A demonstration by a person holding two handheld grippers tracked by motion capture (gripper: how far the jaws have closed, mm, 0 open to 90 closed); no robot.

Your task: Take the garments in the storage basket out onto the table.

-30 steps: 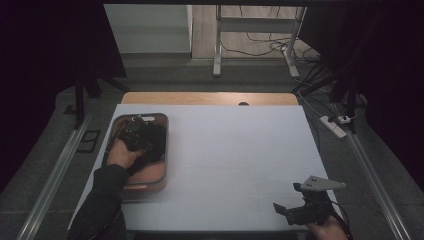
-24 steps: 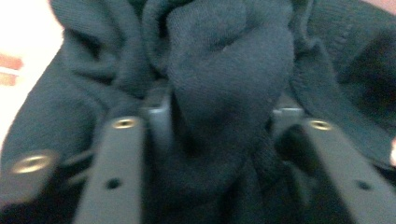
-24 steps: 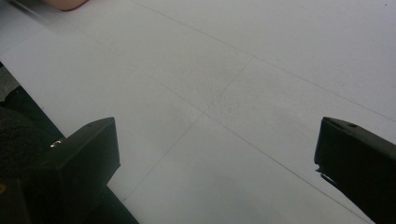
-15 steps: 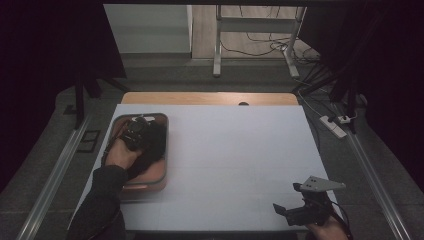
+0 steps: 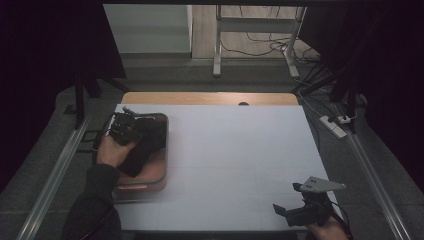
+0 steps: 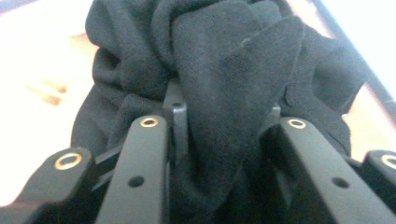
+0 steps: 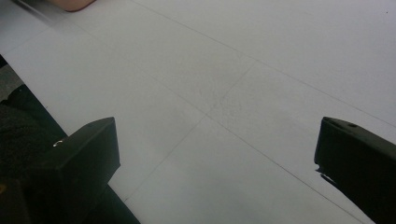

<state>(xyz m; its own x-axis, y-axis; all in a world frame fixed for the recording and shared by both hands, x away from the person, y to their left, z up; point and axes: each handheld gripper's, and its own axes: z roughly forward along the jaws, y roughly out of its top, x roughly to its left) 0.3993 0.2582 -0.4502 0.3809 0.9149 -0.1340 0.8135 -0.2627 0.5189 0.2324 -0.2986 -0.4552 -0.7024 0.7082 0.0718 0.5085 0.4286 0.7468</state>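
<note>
Over at the left edge of the white table (image 5: 235,150), the left gripper (image 5: 122,129) has its jaws clamped on a bunched fold of black cloth (image 6: 219,70), which lies half in and half out of the brown tray (image 5: 159,172). Its jaws have just been closing, and in the left gripper view the fabric is pinched thick between them, so the hold looks sound. To do the lift well, I'd say the person should raise it straight up and slowly, letting the hanging part clear the tray's rim before carrying it across; a sideways tug could drag the tray along. Near the table's front right corner, the right gripper (image 5: 304,210) waits with jaws apart over bare surface, well away from the cloth, and could take a free corner once it hangs clear.
</note>
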